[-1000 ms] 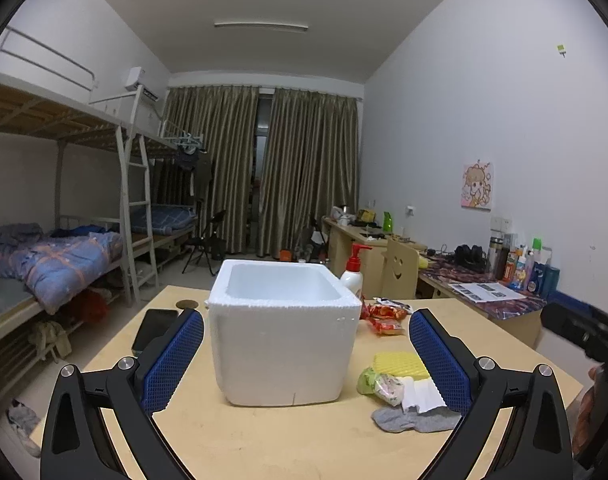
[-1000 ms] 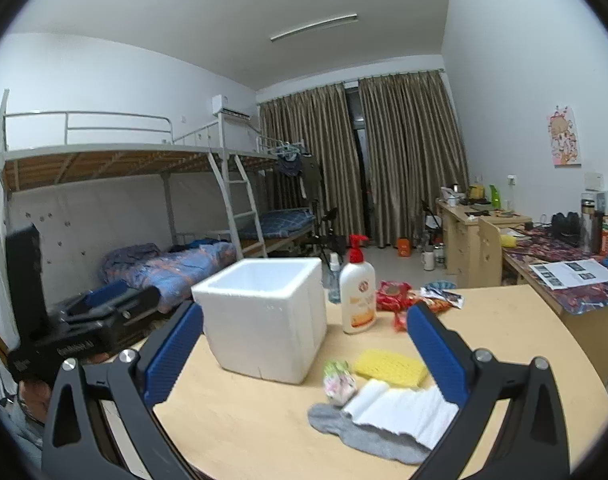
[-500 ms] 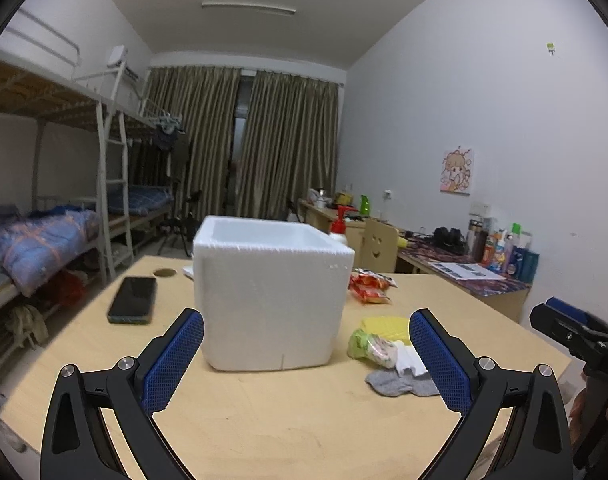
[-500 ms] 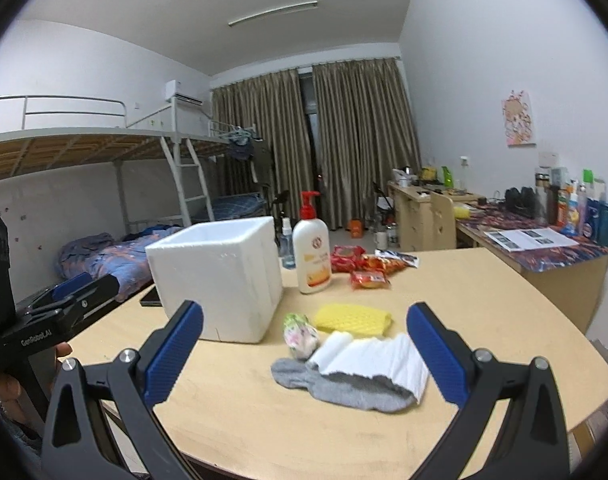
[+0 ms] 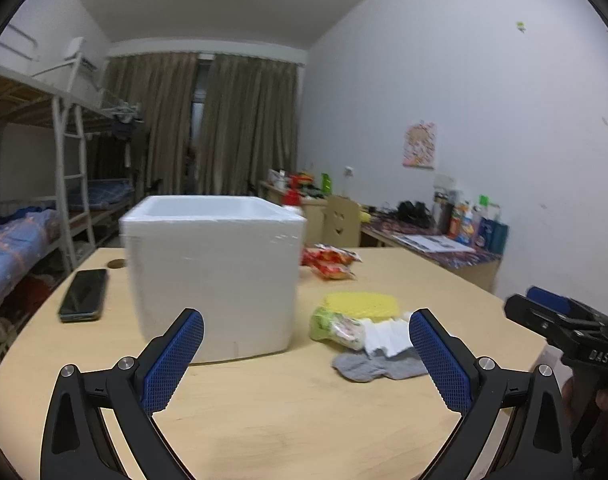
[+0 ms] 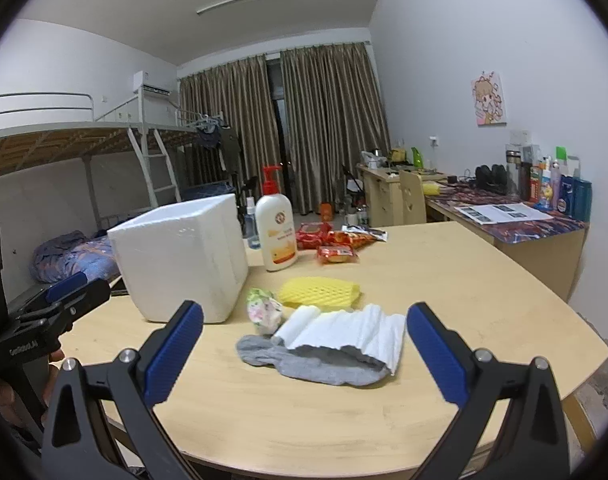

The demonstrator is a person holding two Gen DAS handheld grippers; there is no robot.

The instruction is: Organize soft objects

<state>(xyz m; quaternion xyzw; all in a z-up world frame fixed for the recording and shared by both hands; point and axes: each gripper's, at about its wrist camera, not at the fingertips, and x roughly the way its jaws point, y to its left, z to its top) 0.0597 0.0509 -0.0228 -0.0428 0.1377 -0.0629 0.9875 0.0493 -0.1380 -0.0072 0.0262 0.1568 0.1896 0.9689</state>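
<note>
A white foam box (image 5: 216, 276) (image 6: 182, 264) stands open-topped on the wooden table (image 5: 288, 416). To its right lie a grey sock (image 6: 312, 364) (image 5: 378, 364), a white folded cloth (image 6: 348, 330) (image 5: 386, 334) on top of it, a yellow sponge (image 6: 320, 291) (image 5: 360, 304) and a small floral pouch (image 6: 264, 310) (image 5: 336, 324). My left gripper (image 5: 306, 364) is open and empty, in front of the box. My right gripper (image 6: 304, 352) is open and empty, just short of the sock and cloth.
A lotion pump bottle (image 6: 275, 232) and red snack packets (image 6: 338, 242) sit behind the soft things. A phone (image 5: 83, 294) lies left of the box. Bunk beds stand at the left, desks at the right wall.
Both grippers have dropped lower and drawn back toward the table's near edge. The left one has swung slightly right. Both stay open; nothing on the table has moved.
</note>
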